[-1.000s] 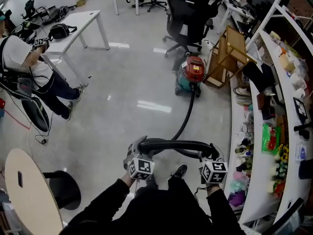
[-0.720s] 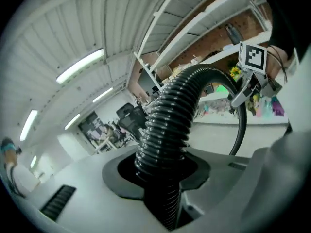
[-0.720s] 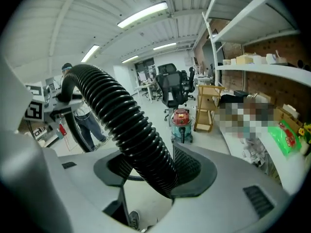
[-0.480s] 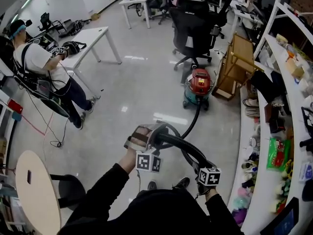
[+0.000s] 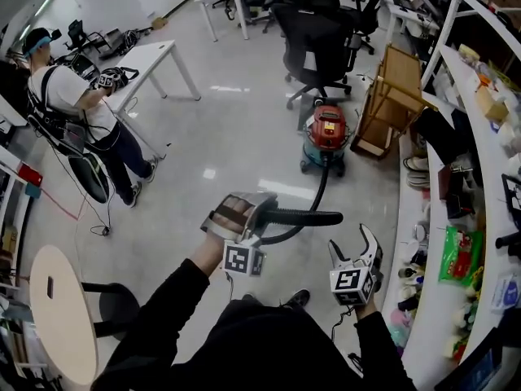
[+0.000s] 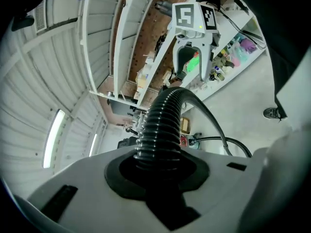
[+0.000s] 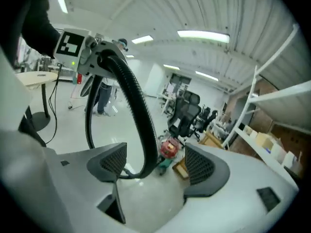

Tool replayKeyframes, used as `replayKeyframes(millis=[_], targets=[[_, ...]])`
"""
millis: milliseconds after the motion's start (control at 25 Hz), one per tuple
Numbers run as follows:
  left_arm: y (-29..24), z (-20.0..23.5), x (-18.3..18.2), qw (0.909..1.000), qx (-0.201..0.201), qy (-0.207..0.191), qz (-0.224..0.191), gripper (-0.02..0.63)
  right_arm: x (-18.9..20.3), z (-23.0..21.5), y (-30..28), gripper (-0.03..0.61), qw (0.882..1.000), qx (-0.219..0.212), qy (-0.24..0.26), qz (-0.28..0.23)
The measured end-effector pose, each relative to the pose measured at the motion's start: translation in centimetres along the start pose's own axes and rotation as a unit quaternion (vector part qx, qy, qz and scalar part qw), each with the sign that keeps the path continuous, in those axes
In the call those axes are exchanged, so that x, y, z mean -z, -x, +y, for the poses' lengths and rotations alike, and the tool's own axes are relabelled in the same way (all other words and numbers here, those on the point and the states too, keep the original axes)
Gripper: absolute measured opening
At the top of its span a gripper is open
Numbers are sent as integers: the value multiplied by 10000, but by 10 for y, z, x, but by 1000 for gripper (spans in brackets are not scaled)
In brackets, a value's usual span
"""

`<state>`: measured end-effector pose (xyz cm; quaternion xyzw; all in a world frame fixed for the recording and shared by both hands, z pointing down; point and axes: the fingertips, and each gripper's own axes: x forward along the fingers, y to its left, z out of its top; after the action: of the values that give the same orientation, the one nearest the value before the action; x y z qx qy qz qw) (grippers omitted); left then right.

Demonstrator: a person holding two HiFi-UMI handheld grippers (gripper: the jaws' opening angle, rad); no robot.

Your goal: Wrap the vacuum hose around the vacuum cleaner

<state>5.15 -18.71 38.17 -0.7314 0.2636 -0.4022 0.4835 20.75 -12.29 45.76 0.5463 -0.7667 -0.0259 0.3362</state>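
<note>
Vacuum hose (image 5: 303,217) runs from the red vacuum cleaner (image 5: 324,133) on the floor (image 5: 236,137) up to the left hand-held gripper (image 5: 238,216), clamped on it to gather slack; the right hand-held gripper (image 5: 353,249) is opening, empty, apparently to regrip.

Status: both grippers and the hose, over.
Left gripper shut on vacuum hose. Right gripper jaws opening, off the hose. Hose trails loose to vacuum cleaner, unwrapped. Office chair behind it.

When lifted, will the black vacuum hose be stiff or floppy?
Probably floppy: the hose is ribbed and sags in a curve from the left gripper toward the vacuum cleaner. Its short free end juts out straight, so it is likely somewhat springy.
</note>
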Motion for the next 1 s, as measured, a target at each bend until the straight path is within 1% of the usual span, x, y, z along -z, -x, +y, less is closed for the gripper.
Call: replayKeyframes(millis=[80,200,280,320,360,400,440,480,520,560,600,640,680,720,760,800,840,880,920,960,1000], targets=[[-7,5,-9,9998,77,-197,-28,121,-31,-3,-15,361,9984,-133,411,-358],[-16,10,-22,9978,164,-643,-53,121,-62,8,-35,367,9925,-424,1027,-516],[-22,15,-36,9956,168,-901,-183,121,-71,18,-44,365,9900,-536,1199,-522],[-25,20,-44,9947,130,-984,-263,121,-75,17,-47,359,9912,-482,1121,-519],[-29,26,-52,9945,61,-989,-337,123,-78,11,-49,257,9943,-381,843,-532],[-34,32,-57,9954,22,-883,-379,123,-80,1,-50,187,9973,-276,403,-546],[-40,34,-59,9971,63,-656,-382,141,-79,-11,-53,137,9984,-184,-53,-538],[-45,35,-58,9987,165,-311,-360,203,-77,-22,-57,137,9978,-105,-408,-506],[-49,36,-55,9991,277,112,-316,261,-74,-31,-62,138,9968,-49,-648,-465],[-51,36,-50,9974,363,558,-268,297,-70,-36,-67,138,9957,-21,-827,-424],[-49,37,-45,9938,402,1002,-250,332,-66,-40,-71,138,9942,-17,-1003,-379],[-43,38,-38,9882,386,1459,-274,342,-61,-43,-76,138,9921,-18,-1210,-321],[-34,40,-29,9796,326,1956,-317,342,-54,-48,-81,138,9891,-8,-1454,-247],[-23,43,-16,9669,245,2516,-354,342,-45,-53,-87,139,9846,16,-1738,-158],[-11,42,2,9485,185,3140,-369,342,-35,-60,-92,140,9786,49,-2058,-56],[-3,37,23,9243,193,3797,-353,342,-25,-67,-96,140,9709,91,-2394,52],[2,23,47,8960,297,4419,-301,342,-16,-74,-100,140,9617,146,-2733,165],[2,2,71,8681,491,4935,-215,342,-7,-81,-103,140,9510,207,-3071,279],[-1,-24,93,8447,744,5299,-95,342,-1,-86,-106,140,9393,262,-3400,390],[-5,-55,112,8276,1025,5519,50,342,5,-89,-107,140,9271,304,-3703,488],[-10,-87,127,8147,1310,5646,195,342,8,-89,-108,140,9155,335,-3969,563]])
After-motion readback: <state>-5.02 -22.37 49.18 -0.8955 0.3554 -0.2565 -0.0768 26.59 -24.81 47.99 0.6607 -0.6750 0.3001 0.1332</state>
